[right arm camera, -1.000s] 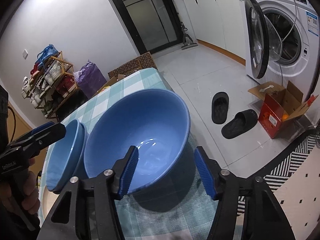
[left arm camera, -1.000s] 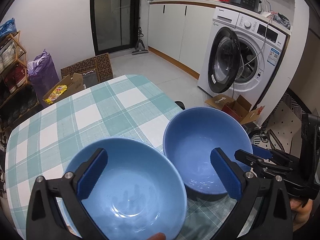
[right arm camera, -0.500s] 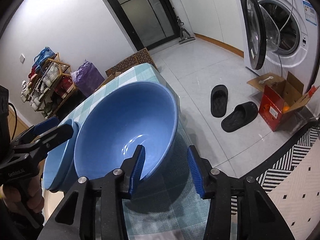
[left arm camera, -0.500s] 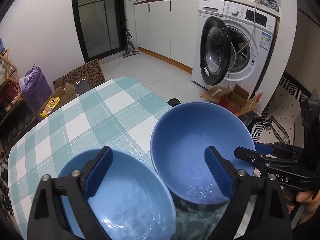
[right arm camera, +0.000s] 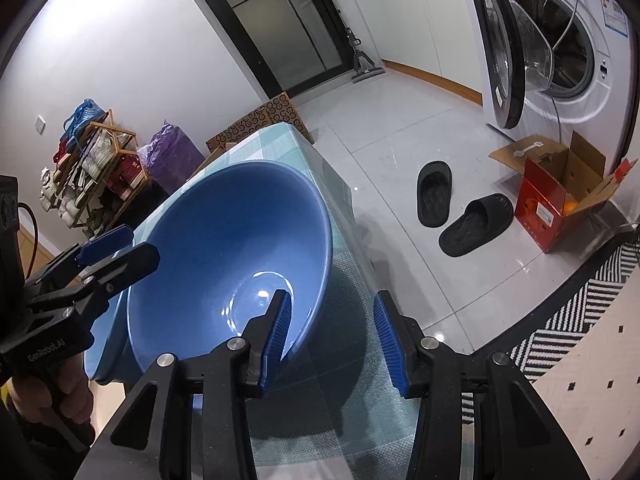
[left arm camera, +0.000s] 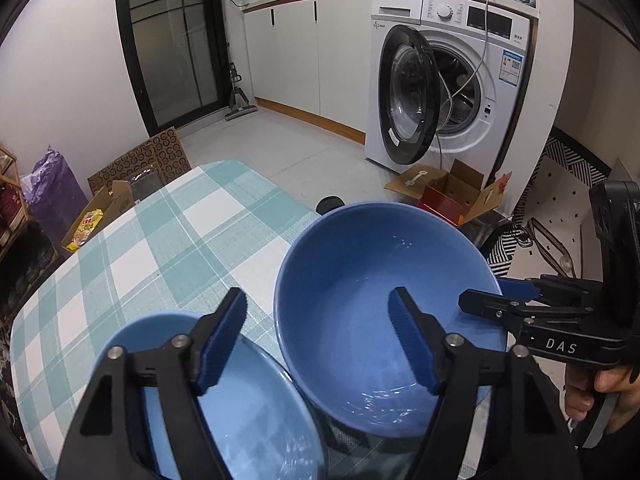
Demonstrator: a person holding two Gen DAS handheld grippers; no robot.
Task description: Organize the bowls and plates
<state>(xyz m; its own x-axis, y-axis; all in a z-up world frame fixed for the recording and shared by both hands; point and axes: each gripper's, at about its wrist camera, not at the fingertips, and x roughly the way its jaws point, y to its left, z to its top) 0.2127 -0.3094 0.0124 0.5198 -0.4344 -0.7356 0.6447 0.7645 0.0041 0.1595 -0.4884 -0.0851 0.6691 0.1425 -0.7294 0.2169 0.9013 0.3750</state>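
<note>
While two blue bowls sit side by side at the worktop (left arm camera: pixel 168 232) edge, the right hand-held gripper (right arm camera: pixel 332 336) straddles the larger bowl (right arm camera: pixel 224 248) rim, jaws apart — ready to lift for stacking. The left hand-held gripper (left arm camera: pixel 320 340) is closing over the smaller bowl (left arm camera: pixel 256 412) rim, not yet clamped.

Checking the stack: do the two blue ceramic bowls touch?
Cannot tell. In the left wrist view the larger bowl overlaps the smaller bowl's rim, hiding any gap.

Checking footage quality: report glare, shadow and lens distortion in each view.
Left wrist view: strong fisheye bending, dark corner vignette, faint glints in the right blue bowl, everything sharp. Right wrist view: a bright highlight on that bowl's bottom, its shadow on the checked tablecloth, glare on the floor tiles.
</note>
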